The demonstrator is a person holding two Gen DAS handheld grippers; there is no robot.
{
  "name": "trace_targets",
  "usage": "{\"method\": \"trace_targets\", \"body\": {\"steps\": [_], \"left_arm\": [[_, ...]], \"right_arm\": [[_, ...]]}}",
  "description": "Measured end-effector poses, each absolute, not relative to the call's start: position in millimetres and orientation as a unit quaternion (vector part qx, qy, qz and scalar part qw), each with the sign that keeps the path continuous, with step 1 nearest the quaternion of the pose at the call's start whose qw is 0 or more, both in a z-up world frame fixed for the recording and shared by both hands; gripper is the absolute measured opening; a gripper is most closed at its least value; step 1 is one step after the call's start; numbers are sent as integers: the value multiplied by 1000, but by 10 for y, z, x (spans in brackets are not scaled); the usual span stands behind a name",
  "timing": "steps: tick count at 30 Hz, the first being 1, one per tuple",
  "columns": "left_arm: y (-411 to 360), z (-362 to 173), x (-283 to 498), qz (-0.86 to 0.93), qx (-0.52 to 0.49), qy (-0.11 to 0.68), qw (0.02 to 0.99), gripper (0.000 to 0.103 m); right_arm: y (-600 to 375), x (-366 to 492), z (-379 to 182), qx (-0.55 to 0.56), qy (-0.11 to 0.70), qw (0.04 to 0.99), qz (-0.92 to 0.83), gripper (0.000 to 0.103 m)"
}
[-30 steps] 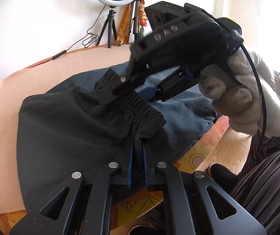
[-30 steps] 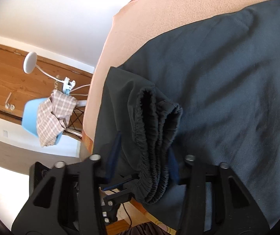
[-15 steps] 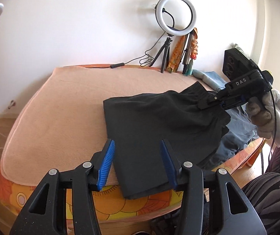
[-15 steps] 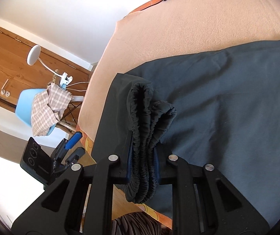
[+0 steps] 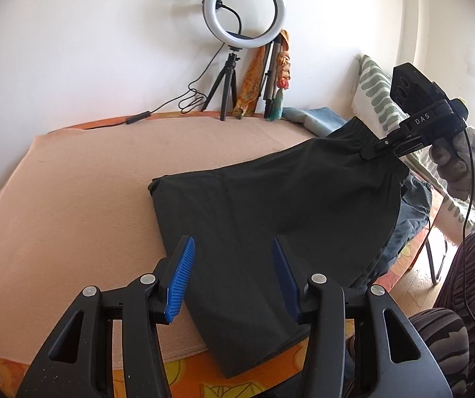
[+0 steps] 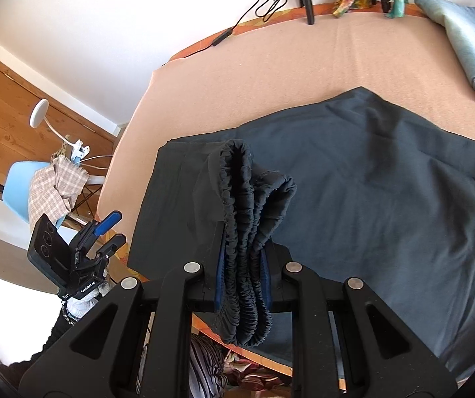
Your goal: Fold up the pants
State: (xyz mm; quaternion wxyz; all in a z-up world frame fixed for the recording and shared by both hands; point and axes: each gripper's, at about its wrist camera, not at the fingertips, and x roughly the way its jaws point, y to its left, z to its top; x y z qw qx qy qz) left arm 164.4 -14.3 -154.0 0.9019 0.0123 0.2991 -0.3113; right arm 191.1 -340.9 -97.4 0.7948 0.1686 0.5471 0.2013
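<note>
One pair of dark charcoal elastic-waist pants lies mid-frame on the peach-covered bed, its lower hem cut off behind the left tongs, which gape apart, empty. The right tongs are clamped on the bunched waistband, lifted.

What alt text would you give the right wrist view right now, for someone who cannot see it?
The right claw is shut on the bunched elastic waistband of black pants, whose fabric spreads over a peach-covered bed. At lower left the left claw hangs open off the bed's edge; a folded light-blue garment lies at upper right.
</note>
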Motion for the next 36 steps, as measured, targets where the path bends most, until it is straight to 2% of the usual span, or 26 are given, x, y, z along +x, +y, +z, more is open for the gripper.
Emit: {"method": "trace_targets", "body": {"steps": [19, 36], "left_arm": [[-989, -1556, 1725, -379, 42, 309, 872, 47], [-1357, -1619, 1732, -397, 41, 348, 848, 47]], "right_arm": [[-4985, 1459, -709, 180, 536, 821, 82, 19], [-6155, 1200, -991, 193, 535, 822, -31, 19]]}}
